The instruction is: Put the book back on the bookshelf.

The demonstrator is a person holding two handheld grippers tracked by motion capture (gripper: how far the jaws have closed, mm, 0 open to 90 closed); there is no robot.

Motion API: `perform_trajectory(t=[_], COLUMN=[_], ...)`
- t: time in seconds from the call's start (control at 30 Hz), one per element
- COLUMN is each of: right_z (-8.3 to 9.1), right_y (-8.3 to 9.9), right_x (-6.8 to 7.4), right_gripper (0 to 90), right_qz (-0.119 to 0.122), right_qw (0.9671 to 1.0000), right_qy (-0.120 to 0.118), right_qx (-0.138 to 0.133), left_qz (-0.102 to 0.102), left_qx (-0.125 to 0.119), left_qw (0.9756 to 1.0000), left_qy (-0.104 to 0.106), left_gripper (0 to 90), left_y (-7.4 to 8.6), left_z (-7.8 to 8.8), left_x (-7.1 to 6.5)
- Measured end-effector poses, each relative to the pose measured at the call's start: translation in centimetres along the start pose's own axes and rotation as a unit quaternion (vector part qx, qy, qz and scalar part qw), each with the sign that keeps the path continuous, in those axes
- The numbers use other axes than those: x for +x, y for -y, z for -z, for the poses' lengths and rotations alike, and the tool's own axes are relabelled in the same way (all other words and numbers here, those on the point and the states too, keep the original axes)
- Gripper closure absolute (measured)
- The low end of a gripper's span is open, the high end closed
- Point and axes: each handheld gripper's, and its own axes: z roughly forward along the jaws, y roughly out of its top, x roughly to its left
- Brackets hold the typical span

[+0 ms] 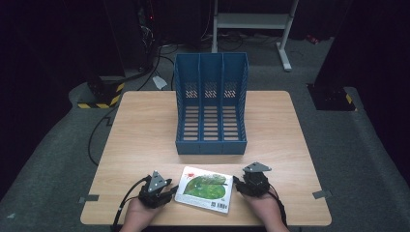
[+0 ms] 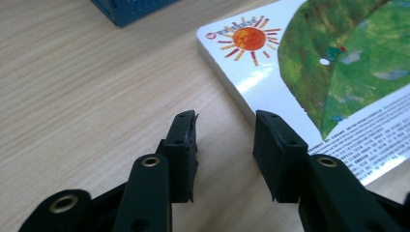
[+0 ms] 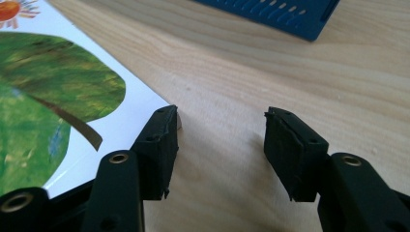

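Note:
A white board book (image 1: pixel 205 188) with a green leaf and a red sun on its cover lies flat near the table's front edge. My left gripper (image 1: pixel 170 192) sits just left of it, open; in the left gripper view (image 2: pixel 225 121) the right jaw overlaps the book (image 2: pixel 309 72) at its near edge. My right gripper (image 1: pixel 238 184) rests just right of the book, open with bare wood between its jaws (image 3: pixel 220 121); its left jaw touches the book (image 3: pixel 53 96) at a corner. A blue three-slot file rack (image 1: pixel 211 104) stands behind the book, its open side facing me.
The wooden table (image 1: pixel 140 125) has bare room left and right of the rack. Tape marks (image 1: pixel 321 194) sit at its front corners. Cables (image 1: pixel 96 130) trail on the floor at the left, and a white stand (image 1: pixel 251 21) is beyond the table.

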Motion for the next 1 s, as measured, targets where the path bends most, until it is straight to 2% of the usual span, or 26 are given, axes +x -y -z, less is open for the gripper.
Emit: perform_trajectory(t=[0.13,0.23,0.27,0.33,0.53,0.6,0.7,0.77,0.83,0.87,0.9,0.93,1.0], right_z=[-0.7,-1.1,-1.3,-1.5,-1.7,-1.3,-0.5,0.2,0.9,1.1,1.5,1.9,2.5], right_y=[-0.5,-0.9,-1.0,-1.2,-1.4,-1.3,-1.0,-0.5,0.0,0.2,0.5,0.7,1.2], right_x=[0.1,0.1,0.0,0.0,0.0,0.1,0.4,0.6,0.7,0.8,0.8,0.8,1.0], right_gripper=[47.6,47.6,47.7,47.9,46.3,45.2,43.5,42.3,41.6,40.9,39.8,38.9,37.5], right_qz=[0.005,0.004,0.004,0.000,0.008,0.009,0.014,0.015,0.010,0.009,0.006,0.006,0.001], right_qw=[0.9999,0.9999,0.9999,0.9999,0.9997,0.9997,0.9995,0.9994,0.9992,0.9990,0.9989,0.9986,0.9981], right_qy=[0.013,0.014,0.015,0.016,0.022,0.021,0.010,0.000,-0.014,-0.020,-0.026,-0.034,-0.045], right_qx=[0.003,0.002,0.000,-0.002,-0.005,-0.012,-0.024,-0.030,-0.037,-0.038,-0.038,-0.040,-0.041], left_qz=[-0.012,-0.013,-0.020,-0.018,-0.011,-0.019,-0.022,-0.016,-0.005,0.000,0.000,0.007,0.004], left_qx=[0.002,0.005,0.004,0.005,0.005,0.007,-0.006,-0.025,-0.039,-0.041,-0.041,-0.039,-0.037], left_qw=[0.9999,0.9999,0.9998,0.9998,0.9999,0.9998,0.9996,0.9995,0.9992,0.9991,0.9991,0.9985,0.9980], left_qy=[0.001,0.008,0.006,0.010,0.010,-0.008,-0.016,-0.012,0.002,0.013,0.013,0.038,0.051], left_gripper=[63.0,62.7,62.7,62.7,59.7,62.6,64.9,61.4,52.6,48.5,43.5,36.7,30.2], left_y=[0.2,0.4,0.4,0.4,0.4,0.2,0.0,-0.3,-0.6,-0.8,-0.8,-1.0,-1.2], left_z=[0.4,0.6,0.7,0.7,0.7,0.7,0.9,1.3,1.4,1.2,1.2,0.8,0.5], left_x=[-0.8,-1.3,-1.4,-1.7,-1.7,-1.6,-1.8,-2.0,-2.3,-2.4,-2.4,-2.8,-3.5])
